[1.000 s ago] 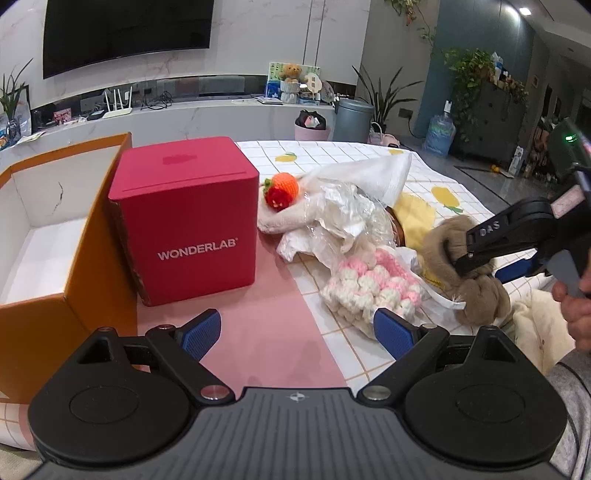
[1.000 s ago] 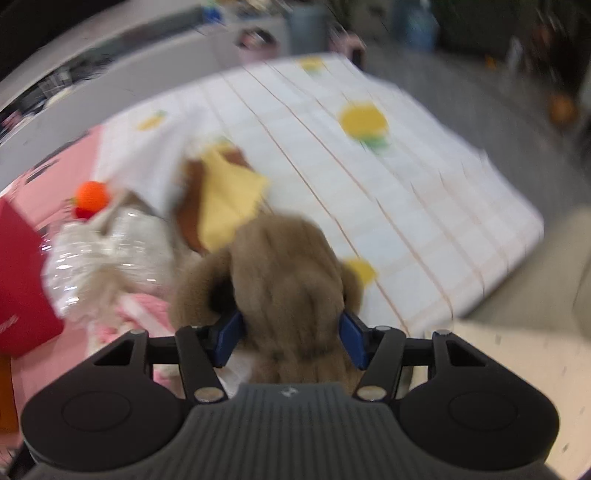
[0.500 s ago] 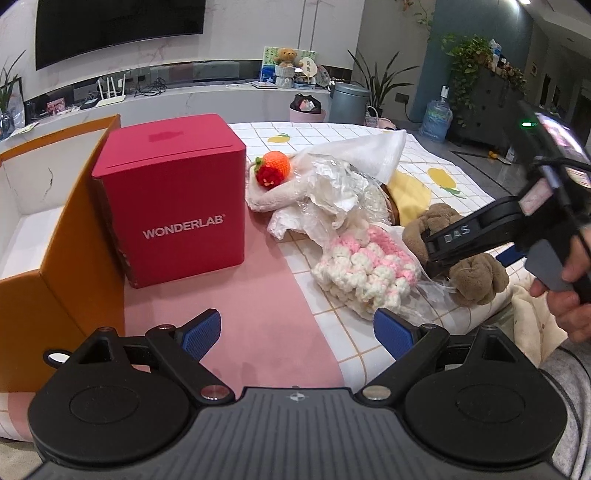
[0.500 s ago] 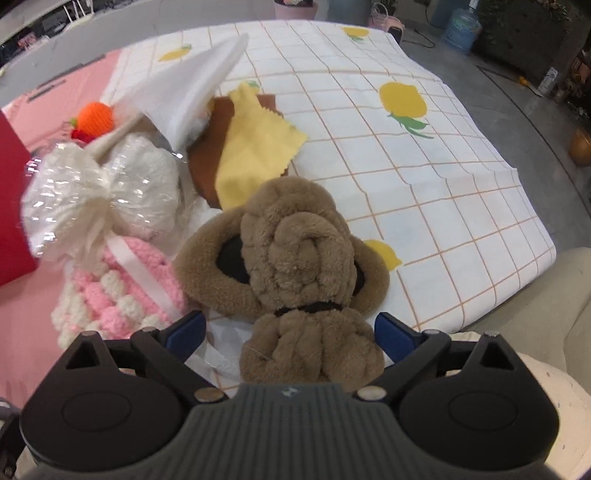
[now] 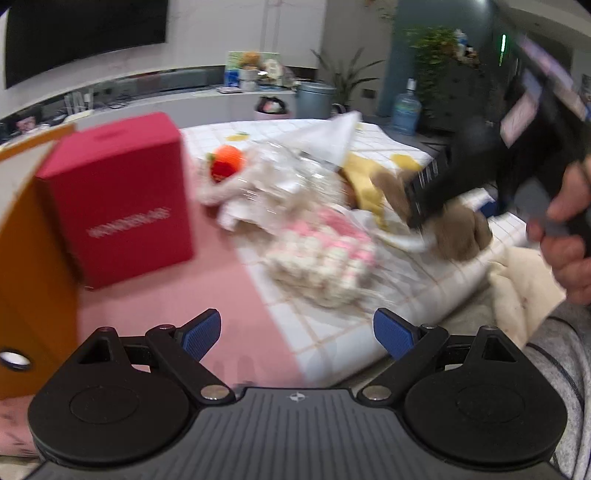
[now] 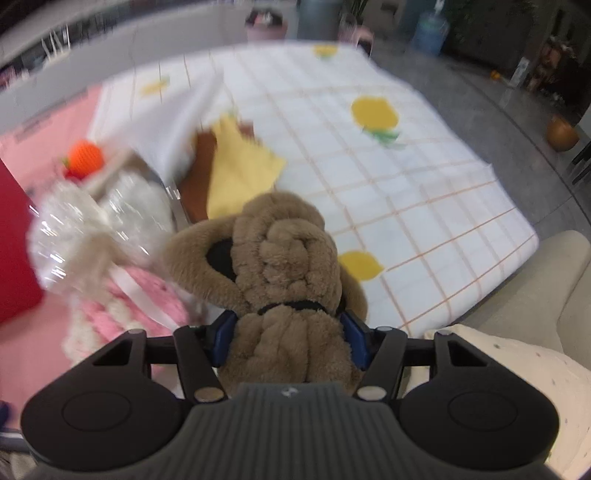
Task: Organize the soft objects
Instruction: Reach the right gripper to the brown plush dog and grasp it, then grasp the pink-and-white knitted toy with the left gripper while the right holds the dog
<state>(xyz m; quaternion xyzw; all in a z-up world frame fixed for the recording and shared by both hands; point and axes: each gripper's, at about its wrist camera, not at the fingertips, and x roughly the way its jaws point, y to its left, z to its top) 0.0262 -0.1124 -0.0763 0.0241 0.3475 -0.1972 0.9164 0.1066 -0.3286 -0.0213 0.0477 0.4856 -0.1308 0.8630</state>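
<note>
Right wrist view: right gripper (image 6: pixel 288 338) jaws, having just been closing, are squeezing the brown plush toy (image 6: pixel 284 266) beside the pink knitted item (image 6: pixel 122 302).
Left gripper (image 5: pixel 297 334): jaws are standing wide, gripping nothing, above the bench (image 5: pixel 166 295).

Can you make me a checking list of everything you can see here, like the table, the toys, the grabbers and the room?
Surface: table with a checked lemon cloth and a pink mat.
Job's things: brown plush toy; pink and white knitted piece; orange knitted fruit; yellow cloth; white cloth; crinkly wrapped bundle.
Clutter: red box beside an open orange box.
Grippers: right gripper has just been closing, pads pressing the plush toy; left gripper open, nothing between.
Cables: nothing seen.
Surroundings: dark screen, plants, water bottle, bin.
</note>
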